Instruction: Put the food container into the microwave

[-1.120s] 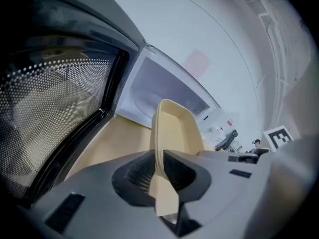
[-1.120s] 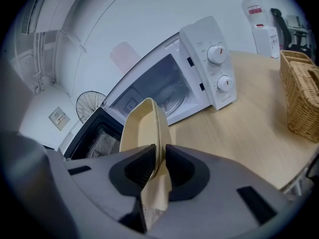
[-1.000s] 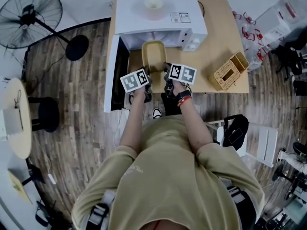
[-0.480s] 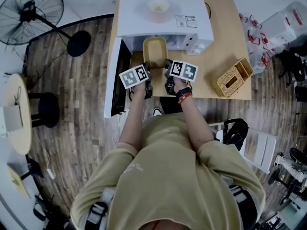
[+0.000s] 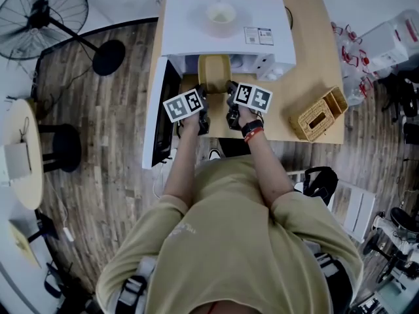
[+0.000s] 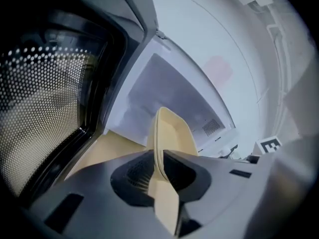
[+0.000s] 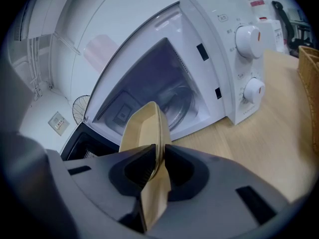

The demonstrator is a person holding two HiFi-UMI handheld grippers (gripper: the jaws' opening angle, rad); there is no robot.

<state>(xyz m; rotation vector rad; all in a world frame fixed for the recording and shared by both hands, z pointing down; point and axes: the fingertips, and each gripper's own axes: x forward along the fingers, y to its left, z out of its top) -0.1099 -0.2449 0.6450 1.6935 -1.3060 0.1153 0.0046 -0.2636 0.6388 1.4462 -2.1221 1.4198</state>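
A beige food container (image 5: 214,72) hangs at the mouth of the white microwave (image 5: 226,26), its far end inside the cavity. My left gripper (image 5: 201,106) is shut on the container's near left rim (image 6: 160,153). My right gripper (image 5: 229,103) is shut on its near right rim (image 7: 154,158). The microwave door (image 5: 156,113) stands swung open to the left. In the right gripper view the cavity (image 7: 164,91) with its glass turntable lies straight ahead of the container.
A wicker basket (image 5: 318,114) sits on the wooden table (image 5: 308,57) right of the microwave. A pale bowl (image 5: 221,12) rests on the microwave's top. Two control knobs (image 7: 247,36) are on its right panel. A floor fan (image 5: 46,12) stands far left.
Both grippers have carried the container forward, from in front of the microwave to partly inside its opening.
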